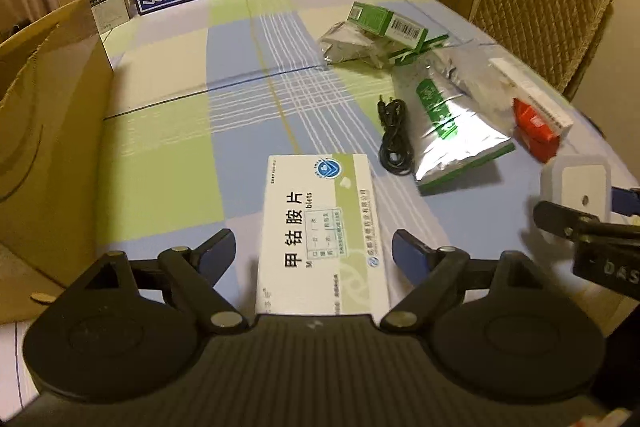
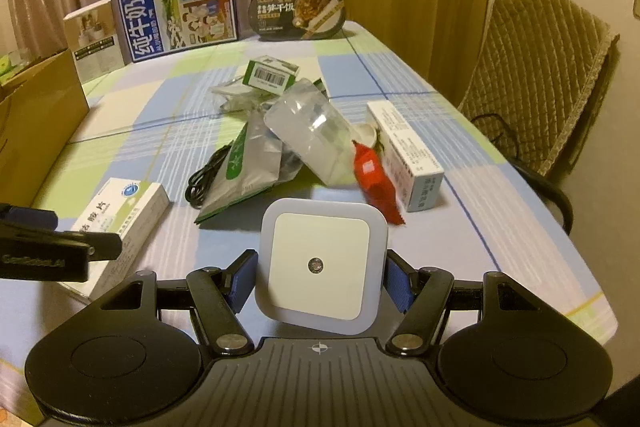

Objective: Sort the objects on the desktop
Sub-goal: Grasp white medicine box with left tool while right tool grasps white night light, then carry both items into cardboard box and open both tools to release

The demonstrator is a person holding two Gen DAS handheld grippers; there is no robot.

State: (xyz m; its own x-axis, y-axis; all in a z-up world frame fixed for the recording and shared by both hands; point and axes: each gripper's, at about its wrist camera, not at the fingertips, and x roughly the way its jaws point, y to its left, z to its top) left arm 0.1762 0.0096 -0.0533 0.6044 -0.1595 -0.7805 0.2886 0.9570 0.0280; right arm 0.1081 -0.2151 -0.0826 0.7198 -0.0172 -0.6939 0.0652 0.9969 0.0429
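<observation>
Two grippers: I run one per hand over the checked tablecloth [image 1: 168, 131].
Medicine box [image 1: 320, 235]: lies flat on the cloth; long axis runs away from my left camera.
Left gripper [image 1: 314, 253]: jaws spread, a pad on either side of the box, clear of it; released.
Night light [image 2: 320, 263]: square, face toward my right camera.
Right gripper [image 2: 320, 277]: pads [image 2: 244, 279] press its two side edges; grasping it.
Cardboard carton [image 1: 44, 131]: at my left.

Left gripper [image 1: 313, 247] at bottom centre of its view, jaws wide apart, blue pads [image 1: 408, 251] clear of anything between them. Right gripper [image 2: 320, 283] at bottom centre, pads [image 2: 244, 279] pressed on a night light [image 2: 320, 263].
</observation>
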